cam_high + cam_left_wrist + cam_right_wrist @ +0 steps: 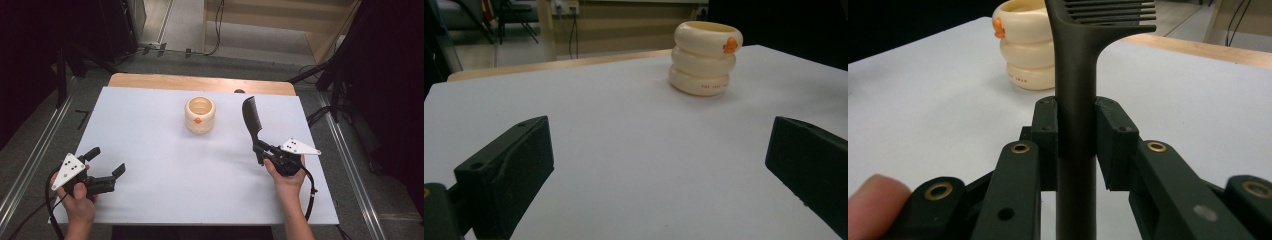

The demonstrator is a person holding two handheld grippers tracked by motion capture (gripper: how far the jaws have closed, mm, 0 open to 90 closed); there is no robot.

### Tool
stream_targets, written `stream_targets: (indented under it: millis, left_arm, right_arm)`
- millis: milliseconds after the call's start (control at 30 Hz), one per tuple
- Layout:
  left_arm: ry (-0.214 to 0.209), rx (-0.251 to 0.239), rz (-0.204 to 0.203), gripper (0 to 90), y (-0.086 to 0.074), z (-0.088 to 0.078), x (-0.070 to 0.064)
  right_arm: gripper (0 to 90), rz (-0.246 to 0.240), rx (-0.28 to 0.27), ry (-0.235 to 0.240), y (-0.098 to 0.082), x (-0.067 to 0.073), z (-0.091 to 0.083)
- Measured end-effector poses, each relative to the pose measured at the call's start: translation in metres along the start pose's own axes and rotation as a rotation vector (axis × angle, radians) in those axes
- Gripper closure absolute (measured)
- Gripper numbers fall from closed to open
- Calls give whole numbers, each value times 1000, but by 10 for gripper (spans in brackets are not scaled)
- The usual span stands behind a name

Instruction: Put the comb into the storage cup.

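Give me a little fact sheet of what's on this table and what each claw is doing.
Surface: white table
Held item: black comb, clamped by its handle in the right claw, teeth end pointing away from the person
Container: cream ribbed cup with an orange mark, standing upright near the table's middle, to the left of the comb
Left claw: open, nothing between its jaws, near the table's front left
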State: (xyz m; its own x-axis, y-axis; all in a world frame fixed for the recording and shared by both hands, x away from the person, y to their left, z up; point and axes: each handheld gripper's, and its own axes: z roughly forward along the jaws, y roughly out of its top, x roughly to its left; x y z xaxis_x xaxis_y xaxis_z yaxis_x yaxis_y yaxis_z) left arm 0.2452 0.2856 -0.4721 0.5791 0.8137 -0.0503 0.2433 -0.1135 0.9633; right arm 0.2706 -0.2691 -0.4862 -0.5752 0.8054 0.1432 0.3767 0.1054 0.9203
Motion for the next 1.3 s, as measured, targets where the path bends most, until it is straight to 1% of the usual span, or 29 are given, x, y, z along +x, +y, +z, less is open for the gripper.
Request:
stream_targets:
  millis: [33, 100, 133, 200, 233, 333, 400, 433, 500, 767, 800, 967, 1067, 1267, 1300]
  left_arm:
    - [-16, -6, -10, 0, 1, 1, -2]
    - [-16, -13, -17, 0, 4, 3, -7]
    - [-31, -14, -20, 0, 5, 5, -10]
    - [-31, -10, 0, 0, 8, 9, -18]
    - [-51, -3, 4, 0, 10, 11, -21]
    - [-75, -4, 9, 0, 14, 18, -31]
    - [-76, -2, 15, 0, 16, 23, -37]
    - [-88, 3, 15, 0, 17, 26, -40]
    - [-93, 7, 23, 0, 19, 31, -45]
    - [-141, 10, 19, 0, 29, 50, -57]
    - [-151, 6, 17, 0, 31, 53, -58]
    - [-172, -3, 25, 0, 41, 64, -65]
    - [-194, -9, 21, 0, 45, 71, -69]
    - [-229, 4, 39, 0, 52, 84, -79]
    - [-243, 3, 42, 0, 53, 86, -81]
  right_arm:
    - [711, -4, -7, 0, 0, 0, -1]
    - [711, -3, -9, 6, 0, 1, -1]
    - [711, -2, -8, 8, 0, 2, -2]
    - [711, -3, -13, 12, 0, 3, -2]
    - [711, -6, -14, 16, 0, 4, -2]
    - [711, -9, -21, 25, 1, 6, -2]
    - [711, -10, -23, 28, 0, 8, -1]
    - [711, -13, -20, 32, 0, 9, -1]
    - [711, -16, -20, 38, 0, 10, 0]
    - [711, -21, -19, 55, 0, 16, 3]
    - [711, -26, -20, 59, 0, 17, 3]
    - [711, -34, -13, 71, 0, 22, 7]
    - [711, -46, -11, 78, 0, 25, 8]
    - [710, -49, -10, 92, 1, 30, 11]
    - [711, -53, -11, 94, 1, 31, 11]
